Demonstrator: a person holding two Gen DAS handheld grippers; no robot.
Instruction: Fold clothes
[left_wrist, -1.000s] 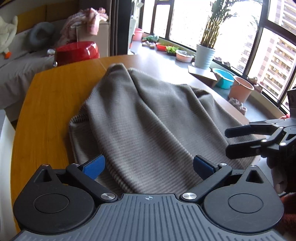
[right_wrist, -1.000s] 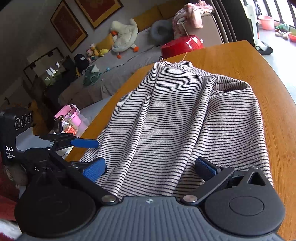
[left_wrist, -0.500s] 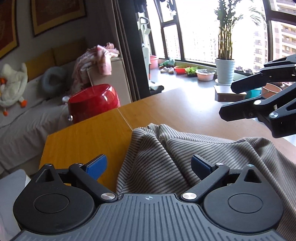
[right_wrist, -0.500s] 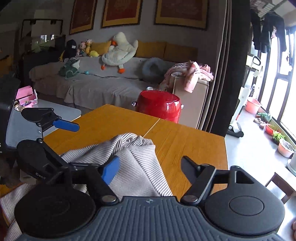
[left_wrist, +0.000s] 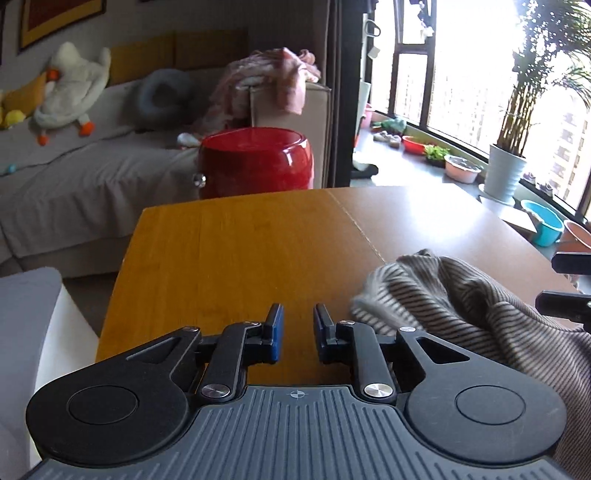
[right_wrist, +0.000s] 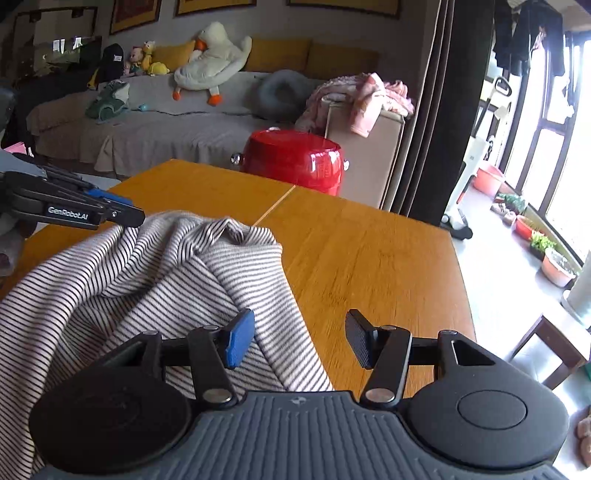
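Observation:
A beige, dark-striped knit garment lies bunched in folds on the wooden table. My left gripper hovers over bare wood just left of the garment's edge. Its jaws stand open by a narrow gap, with nothing between them. In the right wrist view the left gripper sits at the cloth's far left edge. My right gripper is wide open over the garment's right hem, its blue pad above the cloth. The right gripper also shows at the edge of the left wrist view.
A shiny red pot stands past the table's far edge, with a sofa and a pile of pink clothes behind it. Plant pots line the window. A grey chair stands left of the table.
The garment has gone from spread flat to bunched toward the near side. The left gripper has swung left off the cloth and its jaws have narrowed. The right gripper stays wide open.

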